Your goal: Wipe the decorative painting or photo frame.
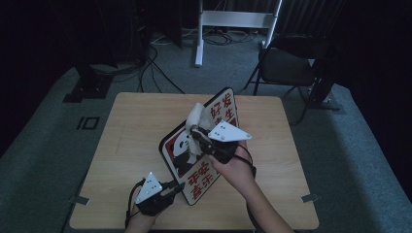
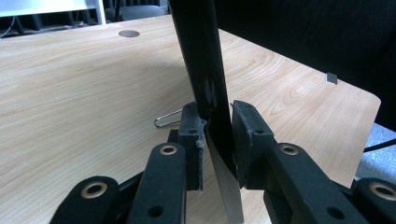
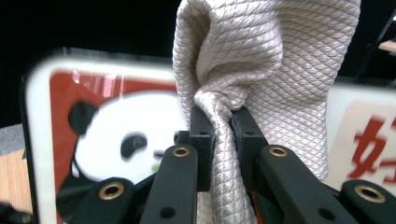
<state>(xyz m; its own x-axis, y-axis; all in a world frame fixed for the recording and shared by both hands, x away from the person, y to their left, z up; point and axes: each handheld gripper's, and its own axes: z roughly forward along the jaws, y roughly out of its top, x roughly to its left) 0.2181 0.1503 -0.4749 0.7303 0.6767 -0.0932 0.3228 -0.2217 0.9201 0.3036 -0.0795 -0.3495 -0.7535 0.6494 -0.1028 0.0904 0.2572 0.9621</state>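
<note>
Two grippers share the work here, and going from left to right: my left gripper [image 1: 176, 185] is clamped on the lower edge of the panda sign [image 1: 201, 145], propping it tilted over the middle of the wooden table [image 1: 131, 141]; in the left gripper view the thin black board [image 2: 205, 79] sits pinched between the pads. The sign looks stiff, light and glossy, so I judge an edge grip best, though it could pivot or slip. My right gripper [image 1: 194, 132] is closed on a soft, quilted beige cloth [image 3: 261, 65] bunched against the sign's face; it is limp and will fold wherever I take it. Bare tabletop lies all round, with the near edge close to my left hand.
</note>
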